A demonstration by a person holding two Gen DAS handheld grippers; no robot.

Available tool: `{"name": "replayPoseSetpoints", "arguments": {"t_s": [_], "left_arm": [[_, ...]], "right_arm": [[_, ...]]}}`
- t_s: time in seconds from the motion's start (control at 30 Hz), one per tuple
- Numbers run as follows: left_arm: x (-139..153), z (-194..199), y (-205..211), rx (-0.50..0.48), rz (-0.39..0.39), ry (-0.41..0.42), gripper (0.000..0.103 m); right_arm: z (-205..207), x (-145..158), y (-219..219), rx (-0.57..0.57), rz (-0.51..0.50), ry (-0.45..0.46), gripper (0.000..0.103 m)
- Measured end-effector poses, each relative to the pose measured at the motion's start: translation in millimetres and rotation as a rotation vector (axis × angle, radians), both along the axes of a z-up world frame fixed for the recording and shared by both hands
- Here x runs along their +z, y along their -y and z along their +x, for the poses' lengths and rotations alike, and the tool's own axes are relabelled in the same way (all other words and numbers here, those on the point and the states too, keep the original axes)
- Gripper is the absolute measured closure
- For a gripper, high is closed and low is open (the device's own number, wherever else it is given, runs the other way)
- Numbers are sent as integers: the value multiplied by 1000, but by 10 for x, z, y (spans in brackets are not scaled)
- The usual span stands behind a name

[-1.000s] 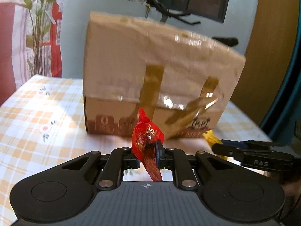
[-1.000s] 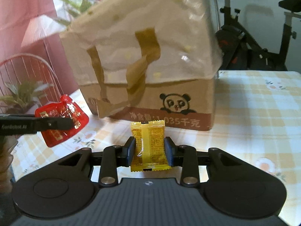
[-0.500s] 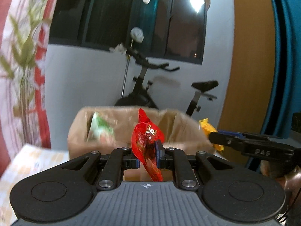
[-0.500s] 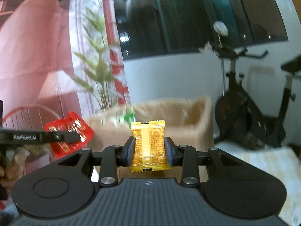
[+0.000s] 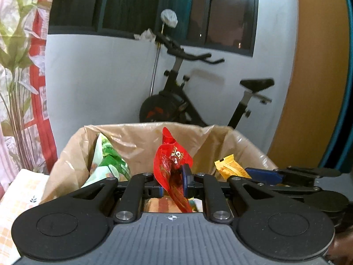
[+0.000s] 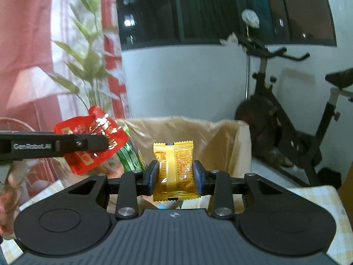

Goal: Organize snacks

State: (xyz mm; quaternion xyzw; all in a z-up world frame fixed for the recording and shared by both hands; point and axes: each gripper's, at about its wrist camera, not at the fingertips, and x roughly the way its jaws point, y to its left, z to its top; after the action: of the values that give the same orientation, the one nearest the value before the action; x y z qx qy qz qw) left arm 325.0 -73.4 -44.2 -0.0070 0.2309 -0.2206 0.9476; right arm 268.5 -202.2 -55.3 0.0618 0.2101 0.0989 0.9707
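Observation:
My left gripper [image 5: 172, 183] is shut on a red snack packet [image 5: 171, 161] and holds it above the open top of a cardboard box [image 5: 66, 165] lined with a clear plastic bag. My right gripper [image 6: 175, 174] is shut on a yellow snack packet [image 6: 174, 167], also over the box [image 6: 231, 145]. The yellow packet [image 5: 229, 167] and the right gripper's blue-tipped finger [image 5: 262, 173] show at the right of the left wrist view. The red packet [image 6: 92, 141] and the left gripper's finger [image 6: 83, 144] show at the left of the right wrist view. A green snack bag [image 5: 108, 163] stands inside the box.
An exercise bike [image 5: 176, 101] stands behind the box against a white wall. A plant [image 6: 88, 70] and a red patterned curtain are at the left. The box stands on a yellow checked tablecloth [image 6: 317, 198]. More packets lie at the bottom of the box.
Both grippers have risen from in front of the box's side to above its open top, carrying their packets. The inside of the box has come into view.

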Motion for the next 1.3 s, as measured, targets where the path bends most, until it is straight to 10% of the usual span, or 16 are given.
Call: {"name": "replayPoseSetpoints", "arguments": {"t_s": [0.43,0.57,0.9,1.3], "left_arm": [[-157,119,-47,13,63,-41,82],[-132,69,-128,16,48,-45,48],[72,-182,-269,62,72,-7,17],[418,-893,-547,134,75,73,8]], "right_arm": [[29,-43,0,-26,-34,-62,66],[2,-26,3,-36,-41,-66,65],[-143,62,18,-65,-31,-65,32],[-630,344,-76,-109,-9,-46,4]]}}
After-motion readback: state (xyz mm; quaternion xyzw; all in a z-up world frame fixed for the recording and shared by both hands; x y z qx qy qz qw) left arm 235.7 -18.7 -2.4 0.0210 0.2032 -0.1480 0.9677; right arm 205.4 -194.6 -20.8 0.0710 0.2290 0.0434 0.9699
